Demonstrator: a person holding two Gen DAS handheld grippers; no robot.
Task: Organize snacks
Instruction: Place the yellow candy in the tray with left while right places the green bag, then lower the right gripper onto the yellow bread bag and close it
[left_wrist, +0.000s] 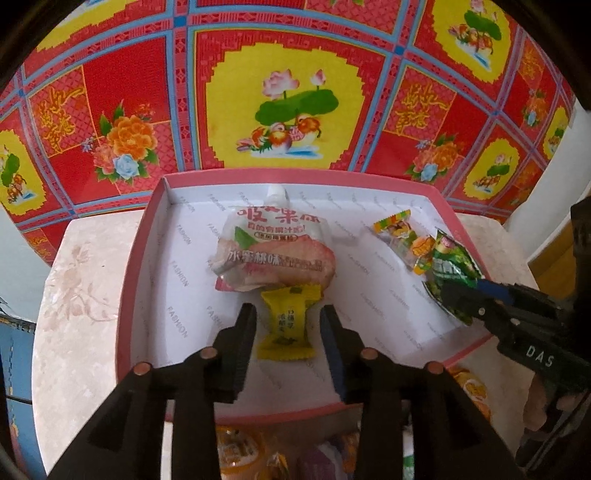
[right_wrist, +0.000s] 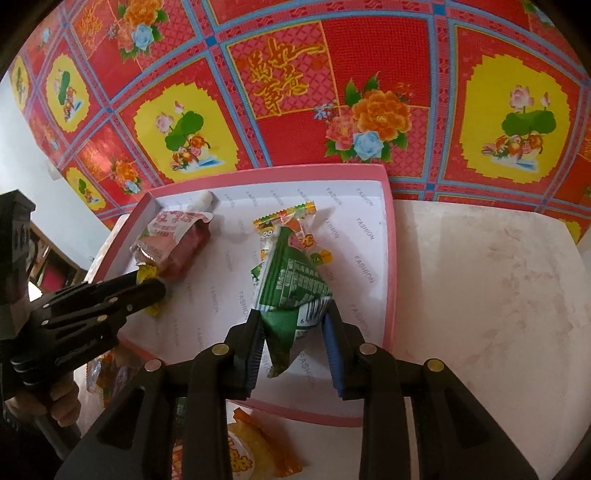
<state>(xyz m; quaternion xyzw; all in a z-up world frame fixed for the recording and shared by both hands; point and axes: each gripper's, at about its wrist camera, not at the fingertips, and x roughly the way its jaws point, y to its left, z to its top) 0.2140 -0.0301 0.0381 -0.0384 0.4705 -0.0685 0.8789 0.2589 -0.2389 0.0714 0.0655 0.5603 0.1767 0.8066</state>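
A pink-rimmed white box (left_wrist: 140, 258) lies on the table. In it are a peach jelly pouch (left_wrist: 273, 251), a yellow wrapped candy (left_wrist: 286, 325), a green packet (left_wrist: 450, 262) and clear-wrapped sweets (left_wrist: 399, 229). My left gripper (left_wrist: 286, 314) is open astride the yellow candy, which lies on the box floor with gaps to both pads. In the right wrist view my right gripper (right_wrist: 293, 314) stands slightly open around the green packet (right_wrist: 291, 280), whose edges brush the fingertips; it rests partly on the sweets (right_wrist: 288, 218). The left gripper (right_wrist: 155, 288) shows beside the pouch (right_wrist: 173, 243).
The box sits on a pale marbled table (right_wrist: 480, 295). A red patterned cloth (left_wrist: 295, 92) hangs right behind it. More snacks in orange and yellow wrappers (right_wrist: 251, 454) lie on the table in front of the box. A person's hand (right_wrist: 62, 402) holds the left gripper's handle.
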